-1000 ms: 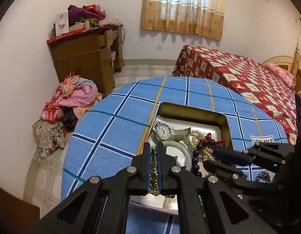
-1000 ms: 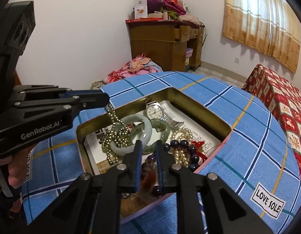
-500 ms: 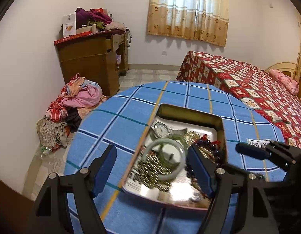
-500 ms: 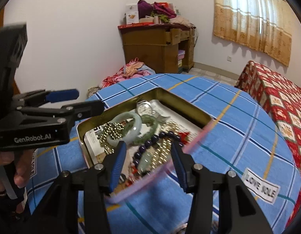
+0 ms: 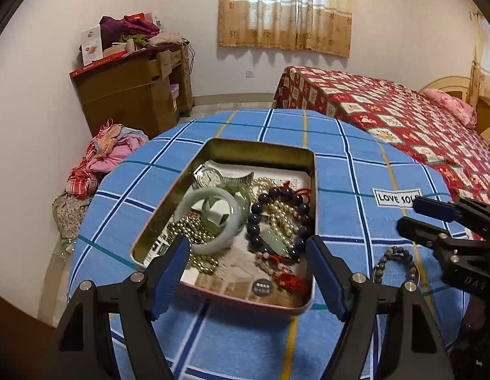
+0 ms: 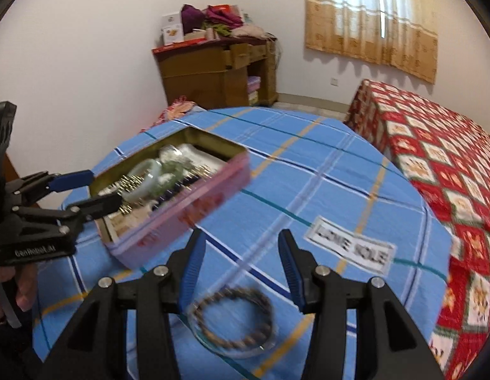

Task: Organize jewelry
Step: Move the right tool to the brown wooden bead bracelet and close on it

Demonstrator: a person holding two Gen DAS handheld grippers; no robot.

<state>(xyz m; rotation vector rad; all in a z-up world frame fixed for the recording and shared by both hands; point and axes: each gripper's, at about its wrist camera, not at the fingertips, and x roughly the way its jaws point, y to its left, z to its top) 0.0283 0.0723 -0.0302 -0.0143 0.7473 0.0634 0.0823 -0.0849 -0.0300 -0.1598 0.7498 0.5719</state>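
Observation:
An open pink tin [image 5: 264, 148] [image 6: 194, 196] on the blue checked tablecloth holds a jade bangle [image 5: 210, 218], a wristwatch [image 5: 208, 175], a dark bead bracelet [image 5: 276, 215], pearl and gold chains. A grey bead bracelet [image 5: 395, 264] [image 6: 234, 321] lies on the cloth right of the tin. My left gripper [image 5: 246, 272] is open and empty above the tin's near end. My right gripper [image 6: 240, 272] is open and empty just above the grey bracelet.
The round table [image 5: 356, 164] carries a "LOVE SOLE" label [image 6: 351, 248]. A red patterned bed [image 5: 403, 120] stands to the right. A wooden dresser [image 5: 131, 95] and a pile of clothes [image 5: 102, 158] are at the left wall.
Both grippers opened from shut and pulled back from the tin. The right gripper swung right, over the grey bracelet on the cloth.

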